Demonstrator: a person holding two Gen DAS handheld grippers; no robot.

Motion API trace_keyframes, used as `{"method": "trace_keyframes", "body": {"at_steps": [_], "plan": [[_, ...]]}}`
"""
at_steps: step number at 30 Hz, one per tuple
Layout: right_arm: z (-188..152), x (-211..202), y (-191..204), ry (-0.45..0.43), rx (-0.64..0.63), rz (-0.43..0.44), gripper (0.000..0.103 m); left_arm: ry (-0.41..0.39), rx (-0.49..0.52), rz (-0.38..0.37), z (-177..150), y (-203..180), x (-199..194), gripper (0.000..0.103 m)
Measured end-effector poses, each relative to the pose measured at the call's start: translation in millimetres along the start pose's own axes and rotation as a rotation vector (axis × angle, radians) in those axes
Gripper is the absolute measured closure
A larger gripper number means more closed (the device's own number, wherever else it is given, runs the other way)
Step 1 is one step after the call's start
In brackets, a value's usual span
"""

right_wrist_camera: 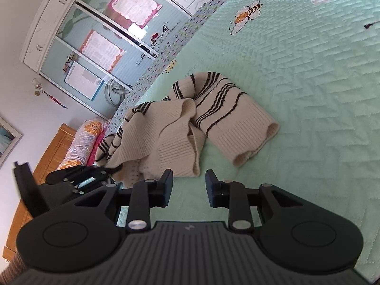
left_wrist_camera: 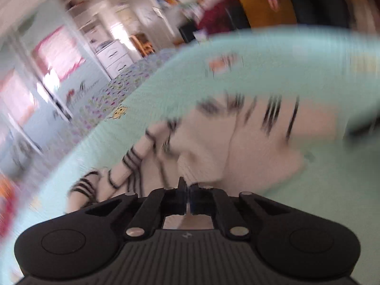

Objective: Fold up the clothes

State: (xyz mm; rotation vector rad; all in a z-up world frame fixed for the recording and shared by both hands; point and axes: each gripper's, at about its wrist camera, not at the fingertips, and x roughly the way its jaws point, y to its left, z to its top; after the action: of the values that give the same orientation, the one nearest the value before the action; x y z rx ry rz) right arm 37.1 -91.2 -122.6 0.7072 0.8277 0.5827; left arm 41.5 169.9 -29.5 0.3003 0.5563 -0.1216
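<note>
Only the right wrist view is sharp: it shows the cream ribbed knit sweater with dark brown stripes (right_wrist_camera: 190, 123) lying crumpled on the mint-green quilted bedspread (right_wrist_camera: 308, 83), just ahead of the right gripper (right_wrist_camera: 188, 185), whose jaws stand apart and empty. At the sweater's left edge, the left gripper (right_wrist_camera: 111, 169) meets the fabric. The blurred left wrist view shows the left gripper's (left_wrist_camera: 188, 190) jaws together, apparently clamped on the sweater's (left_wrist_camera: 237, 147) edge.

Bare bedspread (right_wrist_camera: 308, 95) lies open right of the rumpled sweater (right_wrist_camera: 190, 123).
</note>
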Motion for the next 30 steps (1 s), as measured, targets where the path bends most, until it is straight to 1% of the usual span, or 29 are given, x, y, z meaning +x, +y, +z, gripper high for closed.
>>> {"method": "trace_keyframes", "body": {"at_steps": [1, 3, 5, 6, 8, 10, 12, 14, 15, 17, 20, 22, 24, 26, 27, 28, 29, 30], "plan": [[-1, -2, 0, -0.002, 0.006, 0.004, 0.072, -0.055, -0.092, -0.024, 14, 6, -16, 0.101], [-3, -7, 2, -0.007, -0.003, 0.01, 0.072, -0.157, -0.259, -0.041, 42, 21, -47, 0.102], [-6, -11, 6, -0.01, -0.023, 0.011, 0.071, -0.213, -0.387, -0.03, 59, 39, -66, 0.102], [-7, -11, 7, -0.008, -0.03, 0.015, 0.07, -0.217, -0.435, -0.001, 64, 45, -69, 0.102], [-9, -10, 11, 0.001, -0.045, 0.027, 0.066, -0.202, -0.487, 0.06, 64, 52, -71, 0.102], [-12, -6, 19, 0.022, -0.082, 0.035, 0.054, -0.164, -0.535, 0.084, 52, 55, -68, 0.102], [-17, 4, 29, 0.049, -0.154, 0.025, 0.049, -0.126, -0.595, 0.071, 38, 58, -63, 0.102], [-23, 18, 41, 0.07, -0.252, -0.008, 0.046, -0.102, -0.62, 0.078, 31, 61, -61, 0.102], [-26, 26, 46, 0.077, -0.296, -0.029, 0.043, -0.09, -0.63, 0.083, 28, 63, -60, 0.102], [-30, 43, 58, 0.085, -0.375, -0.043, 0.041, -0.081, -0.63, 0.087, 27, 71, -64, 0.102], [-35, 70, 77, 0.092, -0.488, -0.046, 0.038, -0.09, -0.61, 0.086, 31, 71, -71, 0.102], [-36, 92, 88, 0.096, -0.569, -0.048, 0.032, -0.106, -0.605, 0.079, 31, 70, -77, 0.102], [-36, 114, 96, 0.086, -0.627, -0.078, 0.032, -0.12, -0.608, 0.069, 29, 70, -82, 0.102], [-35, 134, 99, 0.063, -0.645, -0.108, 0.032, -0.125, -0.619, 0.059, 26, 73, -85, 0.102], [-33, 141, 98, 0.052, -0.639, -0.124, 0.032, -0.126, -0.627, 0.06, 20, 76, -90, 0.102], [-30, 144, 95, 0.041, -0.614, -0.139, 0.039, -0.126, -0.635, 0.061, 13, 79, -95, 0.102], [-27, 147, 92, 0.031, -0.59, -0.155, 0.049, -0.126, -0.643, 0.063, 7, 82, -101, 0.102], [-24, 149, 89, 0.02, -0.565, -0.171, 0.081, -0.127, -0.65, 0.064, 0, 85, -106, 0.102]]}}
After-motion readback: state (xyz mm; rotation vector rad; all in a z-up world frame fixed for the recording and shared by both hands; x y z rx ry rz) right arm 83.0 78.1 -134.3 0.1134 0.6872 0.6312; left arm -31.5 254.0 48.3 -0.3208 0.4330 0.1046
